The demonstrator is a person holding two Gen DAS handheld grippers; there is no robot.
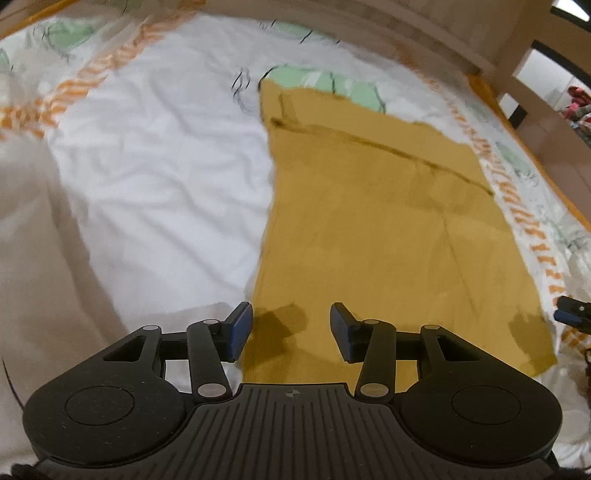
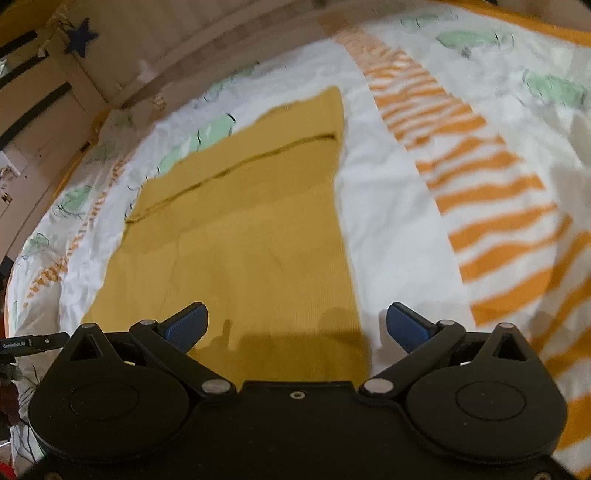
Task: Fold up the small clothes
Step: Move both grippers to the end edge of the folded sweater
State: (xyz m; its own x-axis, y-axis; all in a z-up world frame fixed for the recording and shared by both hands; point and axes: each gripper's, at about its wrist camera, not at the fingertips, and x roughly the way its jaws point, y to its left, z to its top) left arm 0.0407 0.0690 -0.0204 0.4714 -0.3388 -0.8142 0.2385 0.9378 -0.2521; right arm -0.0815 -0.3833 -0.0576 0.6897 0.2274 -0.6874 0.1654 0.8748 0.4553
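Observation:
A mustard-yellow garment (image 1: 369,229) lies flat on a white bedsheet (image 1: 155,177), folded into a long strip with a dark seam line across its far part. It also shows in the right wrist view (image 2: 251,236). My left gripper (image 1: 291,328) is open and empty, just above the garment's near left corner. My right gripper (image 2: 295,325) is open wide and empty, above the garment's near right corner. The right gripper's tip shows at the right edge of the left wrist view (image 1: 572,312).
The sheet (image 2: 399,229) has orange stripes (image 2: 491,206) and green prints (image 1: 354,86). A wooden bed frame (image 1: 436,33) and a wall run along the far side. A dark star sticker (image 2: 79,37) is on the wall.

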